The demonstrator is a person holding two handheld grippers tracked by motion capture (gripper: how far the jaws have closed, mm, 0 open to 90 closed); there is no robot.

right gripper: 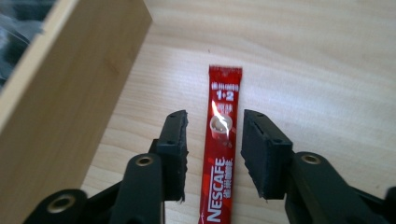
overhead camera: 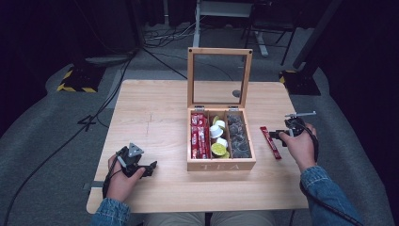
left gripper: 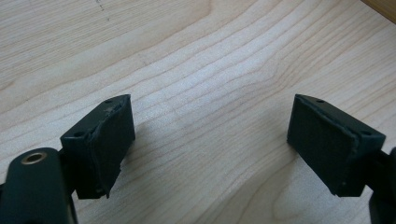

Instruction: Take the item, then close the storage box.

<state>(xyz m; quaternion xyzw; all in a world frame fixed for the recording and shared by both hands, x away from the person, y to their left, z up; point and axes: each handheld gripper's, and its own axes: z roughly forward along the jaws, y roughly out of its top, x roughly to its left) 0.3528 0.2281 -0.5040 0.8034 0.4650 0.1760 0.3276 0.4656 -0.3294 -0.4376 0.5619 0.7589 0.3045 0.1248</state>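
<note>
From above, the right gripper (overhead camera: pixel 282 133) sits just past the near end of a long red coffee stick packet (overhead camera: pixel 270 142) that lies flat on the pale wooden table (overhead camera: pixel 155 117), beside the open wooden tea box (overhead camera: pixel 221 165). The left gripper (overhead camera: pixel 149 168) rests far off. In the left gripper view, its fingers (left gripper: pixel 109 140) are spread wide over bare wood. In the right gripper view, the fingers (right gripper: pixel 175 140) are let go, with the packet (right gripper: pixel 222 154) lying between them, untouched.
</note>
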